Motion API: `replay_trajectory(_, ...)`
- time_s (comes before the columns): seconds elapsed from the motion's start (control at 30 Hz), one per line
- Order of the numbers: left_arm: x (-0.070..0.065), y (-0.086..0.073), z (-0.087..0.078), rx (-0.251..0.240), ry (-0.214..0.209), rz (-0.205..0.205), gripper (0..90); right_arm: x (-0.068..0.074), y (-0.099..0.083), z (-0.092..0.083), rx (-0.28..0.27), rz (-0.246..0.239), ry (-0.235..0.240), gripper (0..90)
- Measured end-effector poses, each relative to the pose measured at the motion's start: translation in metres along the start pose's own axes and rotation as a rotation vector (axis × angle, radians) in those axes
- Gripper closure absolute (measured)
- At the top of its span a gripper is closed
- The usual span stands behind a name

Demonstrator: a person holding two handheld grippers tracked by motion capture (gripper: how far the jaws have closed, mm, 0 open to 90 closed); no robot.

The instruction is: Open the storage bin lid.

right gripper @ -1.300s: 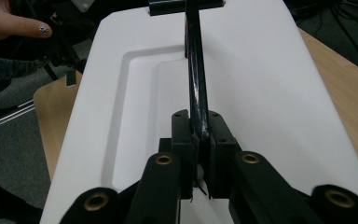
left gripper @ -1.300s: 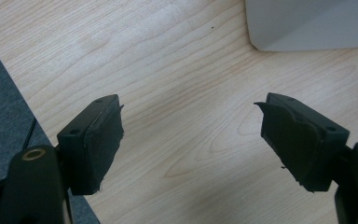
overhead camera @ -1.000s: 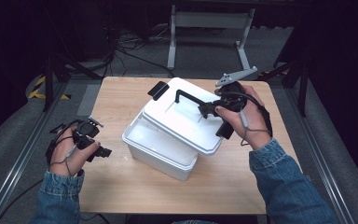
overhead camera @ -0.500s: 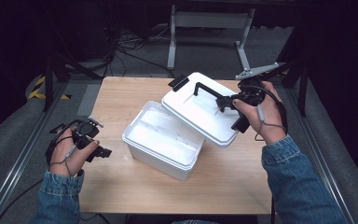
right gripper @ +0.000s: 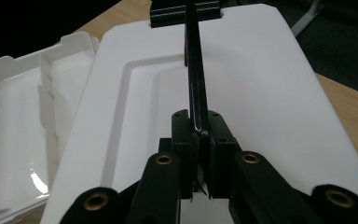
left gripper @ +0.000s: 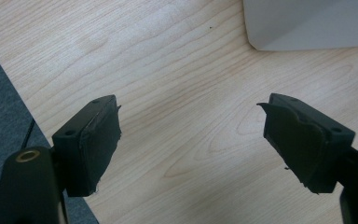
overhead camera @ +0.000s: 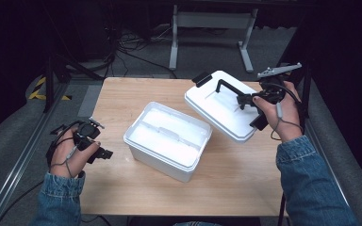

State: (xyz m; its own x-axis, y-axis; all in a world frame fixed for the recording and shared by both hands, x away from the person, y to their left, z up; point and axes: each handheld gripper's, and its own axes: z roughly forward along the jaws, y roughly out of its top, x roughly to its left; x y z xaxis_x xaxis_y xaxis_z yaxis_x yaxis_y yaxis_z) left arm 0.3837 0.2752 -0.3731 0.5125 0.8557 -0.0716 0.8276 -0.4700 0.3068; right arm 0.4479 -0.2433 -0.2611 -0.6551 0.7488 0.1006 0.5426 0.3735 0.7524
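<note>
Wooden table carries an opened white storage box; right gripper, fingers clamped on the lid's black handle, holds the lid tilted right of the box, while the left gripper idles beside it, fingers spread.

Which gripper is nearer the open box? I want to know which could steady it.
Left. The left gripper hovers open beside the box, just off its left end. The right gripper is farther right, shut on the lid's handle, holding the lid aloft.

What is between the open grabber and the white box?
Nothing, just bare wooden table. The high view shows that gap between the left gripper and the box.
</note>
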Motion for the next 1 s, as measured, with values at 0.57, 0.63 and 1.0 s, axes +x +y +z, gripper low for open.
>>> replay_trajectory(0.57,0.0,0.0,0.002,0.004,0.0,-0.003,19.4,-0.044,-0.029,0.017,0.051,0.076,-0.062,85.3)
replay_trajectory(0.63,0.0,0.0,0.002,0.002,0.003,-0.001,19.3,-0.049,-0.034,0.021,0.063,0.086,-0.067,85.4)
replay_trajectory(1.0,-0.003,-0.001,0.003,-0.011,0.029,0.004,19.5,-0.067,-0.064,0.045,0.124,0.119,-0.086,85.4)
